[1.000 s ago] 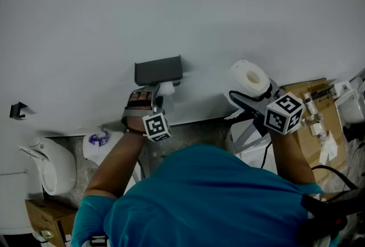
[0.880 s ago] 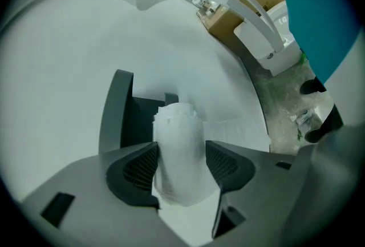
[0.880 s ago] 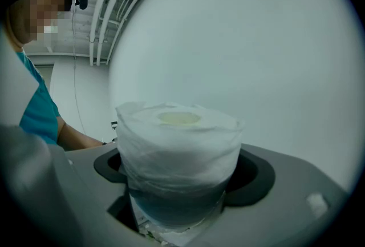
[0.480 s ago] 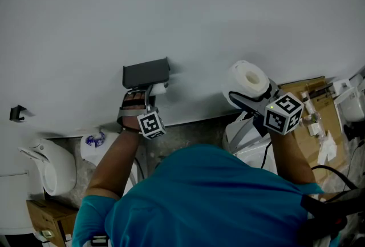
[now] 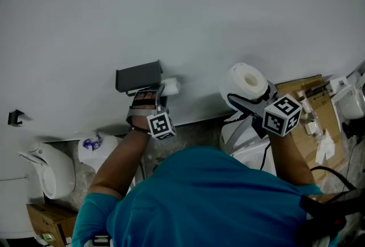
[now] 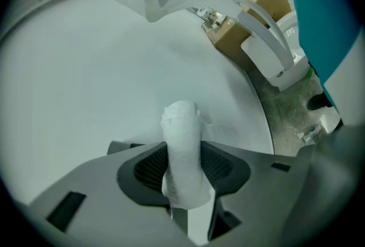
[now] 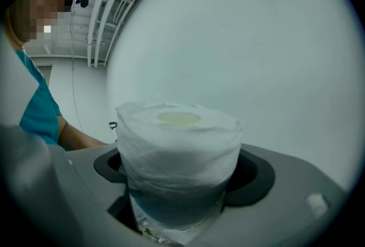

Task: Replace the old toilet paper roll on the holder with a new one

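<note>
**Left gripper** (image 6: 182,146): the jaws have just been closing. They now pinch the thin, crumpled white remnant of the old toilet paper roll (image 6: 181,152) between the ribbed pads. They stand about half open, which is all so narrow a remnant allows. In the head view the remnant sits just beside the right end of the dark grey box-shaped wall holder (image 5: 138,76). I cannot tell whether it is fully clear of the holder's bar, because the hood hides the bar.

**Right gripper** (image 7: 179,169): the jaws are spread wide and press on both sides of the full white new toilet paper roll (image 7: 179,143), its core end facing up. You hold it close to the pale grey wall (image 5: 171,12), well apart from the holder on its right. Judgement: it is parked there to stay out of your left hand's way, yet on the side where the remnant is coming off.

**Step in hand (judged):** removing the old roll; the new one is not yet fitted.

**Next move (judged):** carry the remnant clear and drop it, then line the new roll's core up with the bar.

**Risks:**
- The limp remnant could slip from the pads.
- The soft new roll could be squashed out of round.
</note>
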Motion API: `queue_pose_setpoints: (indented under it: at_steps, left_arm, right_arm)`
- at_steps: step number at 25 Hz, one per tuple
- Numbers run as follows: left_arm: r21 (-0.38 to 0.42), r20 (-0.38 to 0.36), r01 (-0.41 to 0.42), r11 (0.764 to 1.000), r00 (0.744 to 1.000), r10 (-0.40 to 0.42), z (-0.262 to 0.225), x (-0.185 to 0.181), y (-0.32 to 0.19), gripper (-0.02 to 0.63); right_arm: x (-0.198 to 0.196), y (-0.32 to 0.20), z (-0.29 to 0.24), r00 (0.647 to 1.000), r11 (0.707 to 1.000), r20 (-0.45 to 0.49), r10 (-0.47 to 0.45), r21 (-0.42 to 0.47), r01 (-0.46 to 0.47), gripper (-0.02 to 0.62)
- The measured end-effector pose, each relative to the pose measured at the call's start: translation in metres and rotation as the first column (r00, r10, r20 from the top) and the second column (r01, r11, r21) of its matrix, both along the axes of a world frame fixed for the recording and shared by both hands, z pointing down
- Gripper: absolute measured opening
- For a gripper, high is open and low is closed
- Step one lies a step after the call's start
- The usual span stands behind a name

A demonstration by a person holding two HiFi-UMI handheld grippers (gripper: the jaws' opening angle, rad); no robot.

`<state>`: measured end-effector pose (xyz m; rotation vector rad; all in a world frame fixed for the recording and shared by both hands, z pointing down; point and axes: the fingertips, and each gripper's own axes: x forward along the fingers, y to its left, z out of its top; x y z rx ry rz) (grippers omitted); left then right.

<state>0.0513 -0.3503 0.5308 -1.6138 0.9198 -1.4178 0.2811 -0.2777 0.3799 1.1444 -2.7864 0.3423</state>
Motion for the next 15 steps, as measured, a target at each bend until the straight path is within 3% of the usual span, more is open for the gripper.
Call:
queue_pose_setpoints:
  at_steps: [9, 12, 15]
  left_arm:
    - [-0.043, -0.185, -0.103, 0.994, 0.978, 0.094, -0.03, 0.069, 0.014, 0.181]
    - [-0.051, -0.263, -0.136, 0.989, 0.958, 0.118, -0.054, 0.087, 0.019, 0.181]
    - [-0.083, -0.367, -0.171, 0.982, 0.921, 0.129, -0.082, 0.105, 0.023, 0.181]
  right_arm:
    - [0.02, 0.011, 0.002, 0.999, 0.999, -0.005, 0.037, -0.002, -0.037, 0.451]
    - [0.023, 0.014, 0.002, 0.999, 0.999, -0.004, 0.045, -0.002, -0.045, 0.451]
    - [0.023, 0.017, -0.001, 0.999, 0.999, 0.0, 0.049, 0.005, -0.049, 0.451]
